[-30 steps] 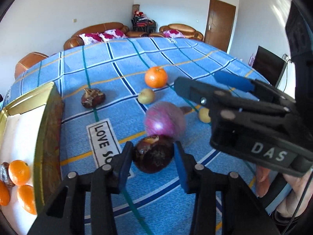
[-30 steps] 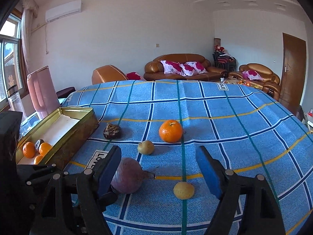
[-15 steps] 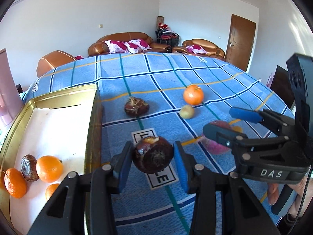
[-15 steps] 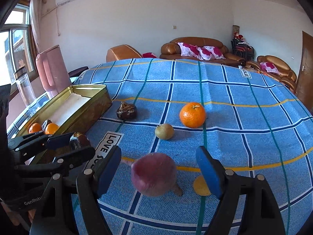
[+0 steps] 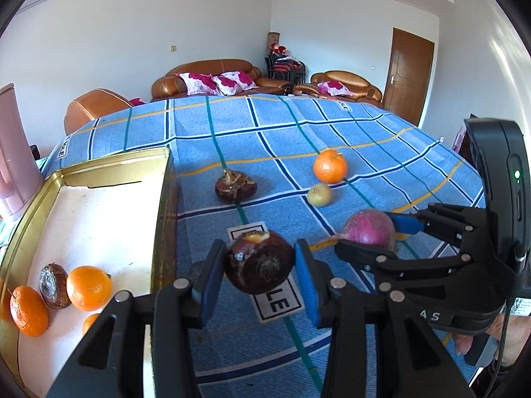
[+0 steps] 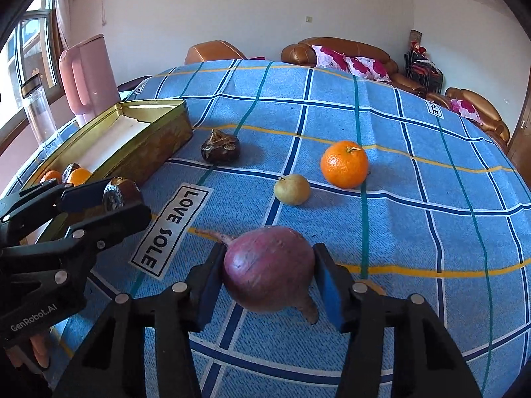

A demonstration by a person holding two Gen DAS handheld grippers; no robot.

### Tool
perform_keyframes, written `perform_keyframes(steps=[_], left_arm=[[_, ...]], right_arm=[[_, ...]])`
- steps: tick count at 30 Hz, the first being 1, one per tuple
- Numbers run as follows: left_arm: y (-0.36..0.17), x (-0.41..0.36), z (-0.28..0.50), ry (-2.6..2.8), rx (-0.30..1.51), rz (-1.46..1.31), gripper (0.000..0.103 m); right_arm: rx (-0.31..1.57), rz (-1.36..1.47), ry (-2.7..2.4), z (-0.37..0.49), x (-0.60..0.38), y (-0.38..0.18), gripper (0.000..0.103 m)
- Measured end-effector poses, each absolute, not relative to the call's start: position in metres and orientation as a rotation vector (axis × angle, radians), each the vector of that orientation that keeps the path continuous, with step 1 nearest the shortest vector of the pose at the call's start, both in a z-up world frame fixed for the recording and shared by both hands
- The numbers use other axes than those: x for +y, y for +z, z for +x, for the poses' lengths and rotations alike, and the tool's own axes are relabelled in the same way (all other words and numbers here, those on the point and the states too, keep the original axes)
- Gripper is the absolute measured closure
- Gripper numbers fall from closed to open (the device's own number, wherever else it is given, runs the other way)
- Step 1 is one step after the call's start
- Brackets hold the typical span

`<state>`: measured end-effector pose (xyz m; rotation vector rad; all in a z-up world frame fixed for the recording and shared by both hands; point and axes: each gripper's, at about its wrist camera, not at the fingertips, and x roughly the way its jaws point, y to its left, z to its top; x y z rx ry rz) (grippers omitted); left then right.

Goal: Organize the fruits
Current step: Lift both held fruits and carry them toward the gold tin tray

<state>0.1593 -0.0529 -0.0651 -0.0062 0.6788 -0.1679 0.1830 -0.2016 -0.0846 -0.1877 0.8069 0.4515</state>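
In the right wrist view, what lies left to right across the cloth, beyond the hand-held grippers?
Gold tin → dark brown fruit → small yellow-green fruit → orange.

Dark brown round fruit (image 5: 259,265): clamped between blue pads, raised above the cloth, scarred end facing the lens. Purple-red bulb (image 6: 268,277): pinched likewise, root tip at 5 o'clock. Shrivelled brown fruit (image 6: 220,151), pale green fruit (image 6: 292,189) and orange (image 6: 344,164): lay apart on the blue cloth. Gold tin (image 5: 162,205) at 9 o'clock: held oranges (image 5: 89,287) and one brown fruit (image 5: 53,286).
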Motion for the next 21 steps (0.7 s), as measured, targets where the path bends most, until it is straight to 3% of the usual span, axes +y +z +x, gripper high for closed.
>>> perform_keyframes(steps=[21], left_arm=[[-0.051, -0.055, 0.138, -0.169, 0.548, 0.016, 0.059]], right_arm=[[0.620, -0.152, 0.498, 0.158, -0.210, -0.061, 0.049]])
